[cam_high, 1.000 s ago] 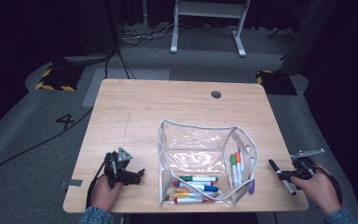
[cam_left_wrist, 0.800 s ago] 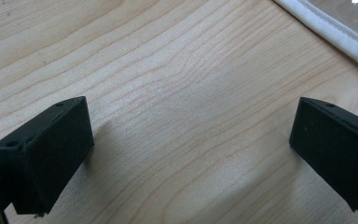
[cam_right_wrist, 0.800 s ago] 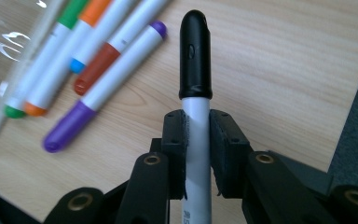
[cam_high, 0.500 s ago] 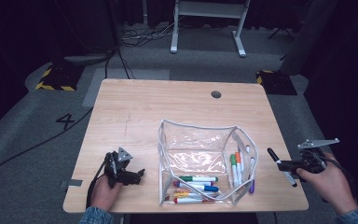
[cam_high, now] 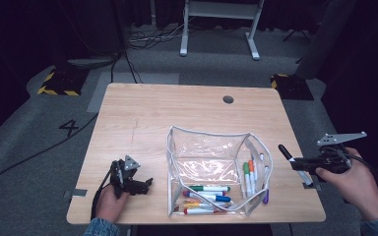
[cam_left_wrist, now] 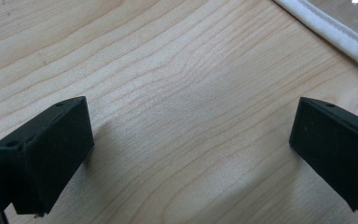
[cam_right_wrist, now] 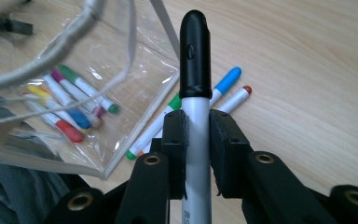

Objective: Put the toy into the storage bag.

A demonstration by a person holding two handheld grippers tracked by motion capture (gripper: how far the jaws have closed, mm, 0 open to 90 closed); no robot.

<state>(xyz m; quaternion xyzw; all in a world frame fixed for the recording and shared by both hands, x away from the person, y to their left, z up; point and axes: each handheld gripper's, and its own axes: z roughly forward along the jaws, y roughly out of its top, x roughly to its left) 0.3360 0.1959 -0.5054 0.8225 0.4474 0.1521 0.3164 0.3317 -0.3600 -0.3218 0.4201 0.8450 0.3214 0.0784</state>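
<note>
High view
- Table [cam_high: 177,113]: light wood, with a small round hole near its far edge.
- Clear pouch [cam_high: 216,169]: stands open on the near half of the table, white-edged, between the two hands.
- Markers in the pouch [cam_high: 207,192]: several lie on its near floor, with green, blue and red caps among them; a few more lean at its right side, orange and green.
- Purple marker [cam_high: 266,196]: lies at the pouch's near right corner; whether it is inside or just outside the wall is hard to say from here.
- Left gripper [cam_high: 145,183]: rests low on the table near the front left edge, well left of the pouch, its tips pointing toward the pouch.
- Right gripper [cam_high: 307,164]: held above the table's right edge, right of the pouch.
- Black-capped marker [cam_high: 290,160]: clamped in the right gripper, cap pointing up and toward the pouch, clear of the table.

Left gripper view
- Jaws: stand wide apart over bare wood, with nothing between them.
- Pouch edge [cam_left_wrist: 328,32]: a white-bound rim crosses the upper right corner, apart from the jaws.

Right gripper view
- Jaws: pressed narrow on the white barrel of the black-capped marker [cam_right_wrist: 196,70], which runs straight up between the pads.
- Pouch [cam_right_wrist: 98,126]: below and to the left, coloured markers lying inside.
- Loose markers [cam_right_wrist: 230,91]: blue- and red-capped ones lie on the wood just beside the pouch wall.
</note>
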